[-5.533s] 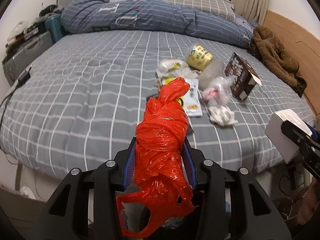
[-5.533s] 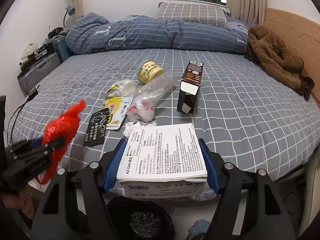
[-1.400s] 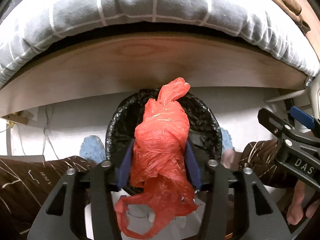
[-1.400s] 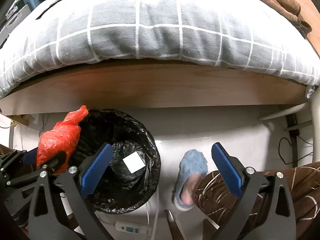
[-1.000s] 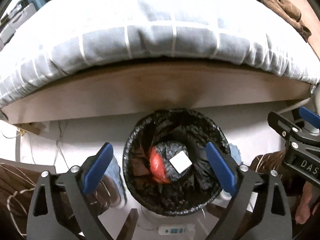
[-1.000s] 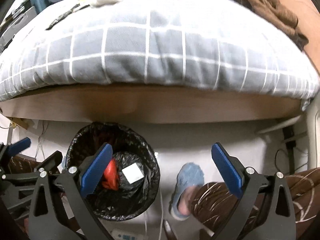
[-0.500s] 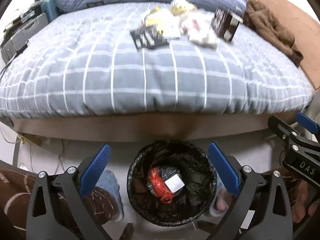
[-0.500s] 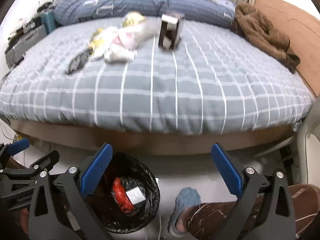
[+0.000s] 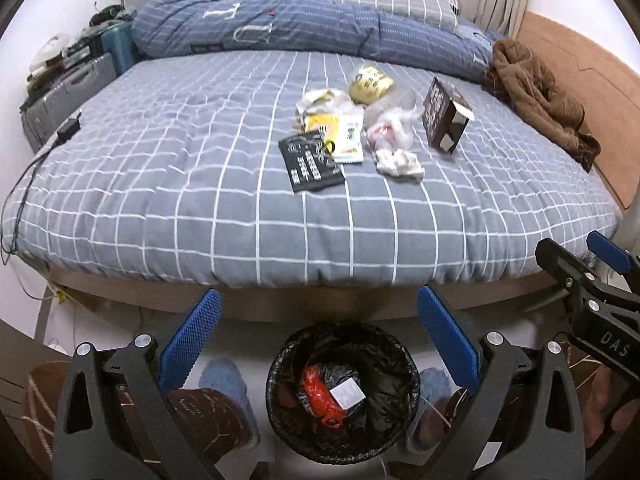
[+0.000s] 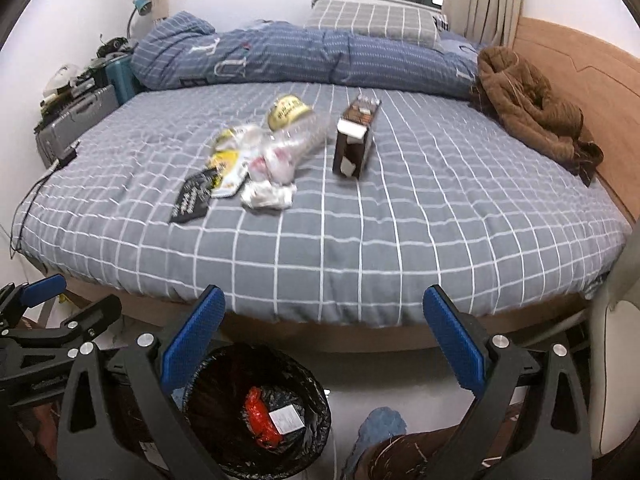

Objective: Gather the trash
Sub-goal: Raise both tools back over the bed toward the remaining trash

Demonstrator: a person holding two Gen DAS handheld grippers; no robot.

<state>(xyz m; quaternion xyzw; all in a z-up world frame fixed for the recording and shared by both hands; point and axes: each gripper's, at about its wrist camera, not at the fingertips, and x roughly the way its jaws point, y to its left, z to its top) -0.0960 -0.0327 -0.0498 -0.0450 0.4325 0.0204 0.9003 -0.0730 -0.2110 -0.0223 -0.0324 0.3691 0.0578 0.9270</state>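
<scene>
A black-lined trash bin [image 9: 280,364] [image 10: 316,396] stands on the floor at the foot of the bed, holding a red plastic bag [image 9: 318,394] [image 10: 258,408] and a white box [image 9: 348,393] [image 10: 286,418]. Trash lies on the grey checked bed [image 9: 160,184] [image 10: 440,220]: a black packet [image 9: 310,162] [image 10: 192,196], yellow wrappers [image 9: 334,132], a crumpled tissue [image 9: 400,162] [image 10: 266,198], a clear bag [image 9: 390,130] [image 10: 292,148], a yellow can [image 9: 370,82] [image 10: 288,112] and a brown carton [image 9: 444,120] [image 10: 356,140]. My left gripper [image 9: 318,332] and right gripper [image 10: 320,332] are open and hold nothing, both low by the bin.
A blue duvet [image 9: 320,36] and a pillow [image 10: 372,16] lie at the bed's far side, a brown garment [image 9: 536,92] [image 10: 532,108] by the wooden headboard. Suitcases and clutter [image 9: 72,84] stand at left, with a cable [image 9: 24,184] over the bed. The person's legs and blue slippers [image 9: 224,380] [image 10: 380,424] flank the bin.
The red bag and the white box left the grippers and now lie in the bin. Both grippers have opened and tilted up from the bin toward the bed.
</scene>
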